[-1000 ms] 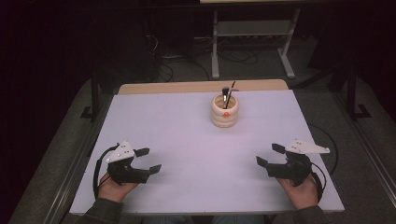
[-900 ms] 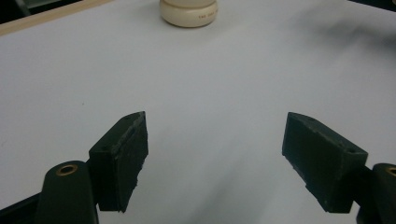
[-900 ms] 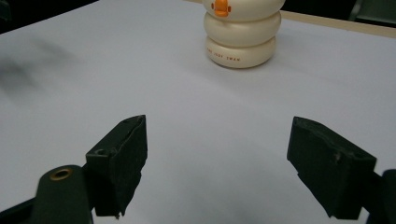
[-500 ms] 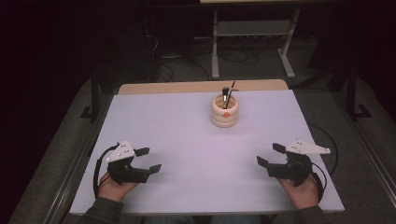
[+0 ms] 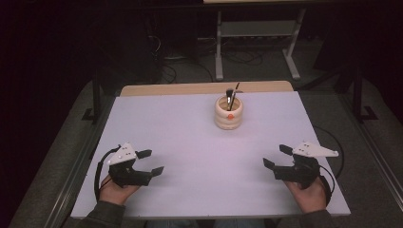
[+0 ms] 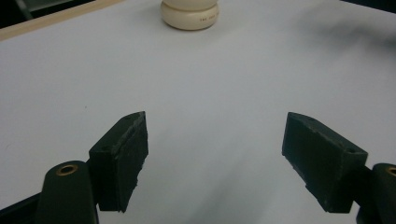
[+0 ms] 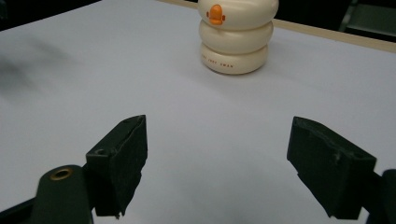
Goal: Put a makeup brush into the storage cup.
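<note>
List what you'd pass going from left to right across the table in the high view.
left gripper → cream ringed holder with dark brushes standing in it → right gripper, all over the white table.

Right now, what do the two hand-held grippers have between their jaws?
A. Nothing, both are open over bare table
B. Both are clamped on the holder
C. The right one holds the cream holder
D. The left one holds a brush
A. The left hand-held gripper and right hand-held gripper both have jaws spread wide with only white table between them; the cream ringed holder, with its brushes, stands apart farther back.
</note>
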Motion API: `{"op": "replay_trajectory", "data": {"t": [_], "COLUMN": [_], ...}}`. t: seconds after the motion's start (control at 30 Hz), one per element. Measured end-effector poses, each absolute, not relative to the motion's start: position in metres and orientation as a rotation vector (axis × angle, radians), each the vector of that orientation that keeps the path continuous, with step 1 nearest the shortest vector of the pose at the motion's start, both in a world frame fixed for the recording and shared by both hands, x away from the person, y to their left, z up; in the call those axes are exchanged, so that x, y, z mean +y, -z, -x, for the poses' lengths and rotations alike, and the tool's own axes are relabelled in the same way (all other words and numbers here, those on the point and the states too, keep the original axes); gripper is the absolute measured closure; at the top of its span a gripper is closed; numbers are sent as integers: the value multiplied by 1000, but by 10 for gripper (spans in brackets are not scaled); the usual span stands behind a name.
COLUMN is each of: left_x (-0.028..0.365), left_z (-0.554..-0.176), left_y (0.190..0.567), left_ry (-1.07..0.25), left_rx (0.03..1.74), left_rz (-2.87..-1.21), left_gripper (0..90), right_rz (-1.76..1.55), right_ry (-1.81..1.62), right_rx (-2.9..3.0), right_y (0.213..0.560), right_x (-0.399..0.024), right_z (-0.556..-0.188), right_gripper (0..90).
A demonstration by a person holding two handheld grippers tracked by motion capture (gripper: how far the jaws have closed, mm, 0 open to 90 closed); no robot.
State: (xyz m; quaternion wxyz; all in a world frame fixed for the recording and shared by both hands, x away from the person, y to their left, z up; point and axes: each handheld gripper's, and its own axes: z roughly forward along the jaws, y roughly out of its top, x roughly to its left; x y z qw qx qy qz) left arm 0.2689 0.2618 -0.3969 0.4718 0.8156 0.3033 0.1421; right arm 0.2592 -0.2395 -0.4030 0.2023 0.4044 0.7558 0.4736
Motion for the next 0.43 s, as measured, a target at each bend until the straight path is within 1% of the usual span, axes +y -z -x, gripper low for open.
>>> {"op": "replay_trajectory", "data": {"t": [0.43], "left_x": [262], "left_z": [-269], "left_y": [396], "left_ry": [-357], "left_rx": [734], "left_rz": [-2006], "left_gripper": [219], "right_rz": [-1114], "right_ry": [-1321], "right_rx": [2110], "right_y": [401], "right_x": [-237], "right_z": [-257], "right_gripper": [197]}}
